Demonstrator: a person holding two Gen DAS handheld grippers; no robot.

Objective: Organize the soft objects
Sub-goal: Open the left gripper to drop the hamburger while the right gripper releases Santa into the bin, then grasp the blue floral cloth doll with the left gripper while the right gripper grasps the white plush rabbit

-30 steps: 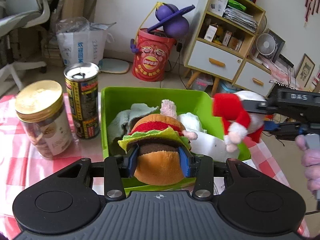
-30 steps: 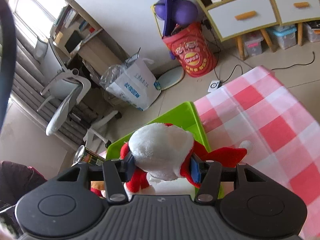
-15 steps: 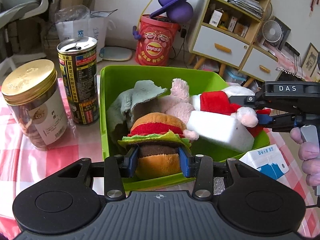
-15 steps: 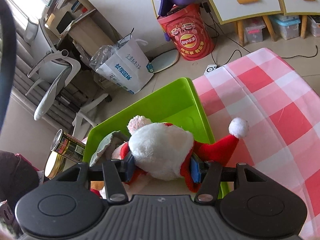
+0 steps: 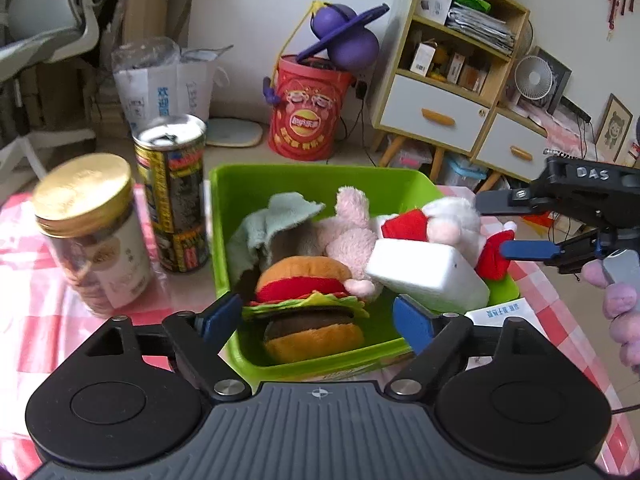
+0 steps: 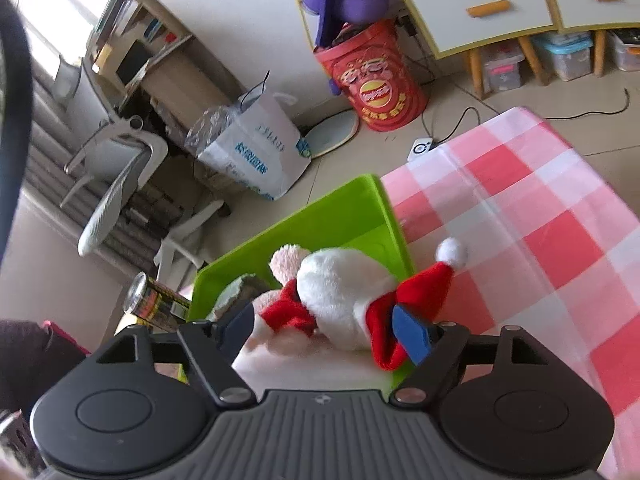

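Both grippers released since half a second ago; toys lie in the green bin (image 5: 240, 196).

I log my left gripper (image 5: 320, 320) now spread wide off one burger plush (image 5: 310, 312), my right gripper (image 6: 324, 330) wide off one Santa plush (image 6: 344, 300). Also inside: one pink plush (image 5: 348, 228), one green cloth (image 5: 272, 220), one white block (image 5: 424, 276). Left of bin: one can (image 5: 172, 196), one jar (image 5: 92, 232).

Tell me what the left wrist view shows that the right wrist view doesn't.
Left wrist only: the plush burger between the open left gripper, a gold-lidded jar, a small white carton.
Right wrist only: the Santa's pompom hanging over the bin's rim onto the checked cloth.
Both: green bin, Santa plush, white block, can, open right gripper.
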